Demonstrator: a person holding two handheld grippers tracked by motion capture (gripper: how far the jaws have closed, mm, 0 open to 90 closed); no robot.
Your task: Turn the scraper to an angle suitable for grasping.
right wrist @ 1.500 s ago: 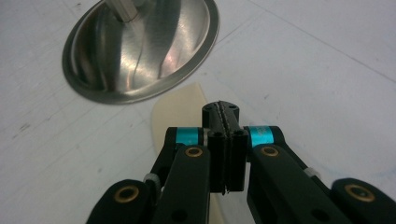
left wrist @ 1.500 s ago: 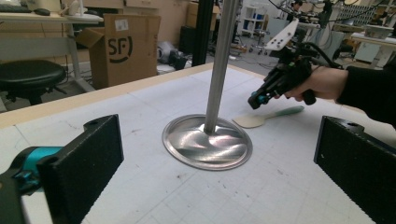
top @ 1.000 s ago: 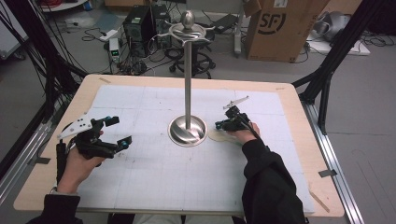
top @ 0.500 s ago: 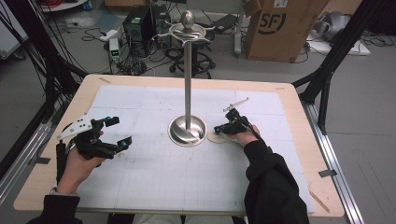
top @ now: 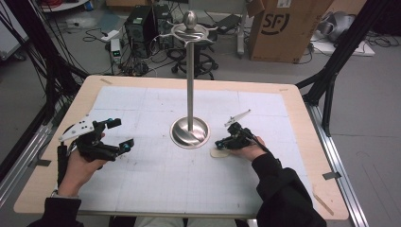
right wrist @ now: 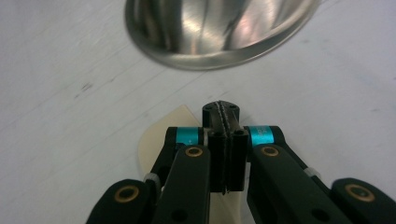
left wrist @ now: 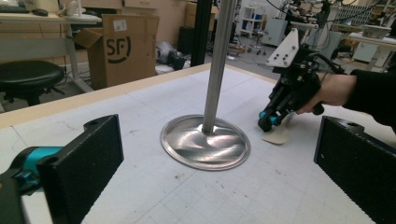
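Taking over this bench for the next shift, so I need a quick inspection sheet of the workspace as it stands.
Surface: wooden table under a white gridded mat, faint marks.
Job's things: steel stand, round base on the mat; flat cream piece beside the base.
Clutter: nothing seen on the mat.
Grippers: left tool jaws wide open, holding nothing; right tool jaws shut, low over the cream piece, grip unclear.
Cables: a cable runs along the left forearm; cables tangled on the floor behind.
Surroundings: cardboard box, computer tower, black frame legs.
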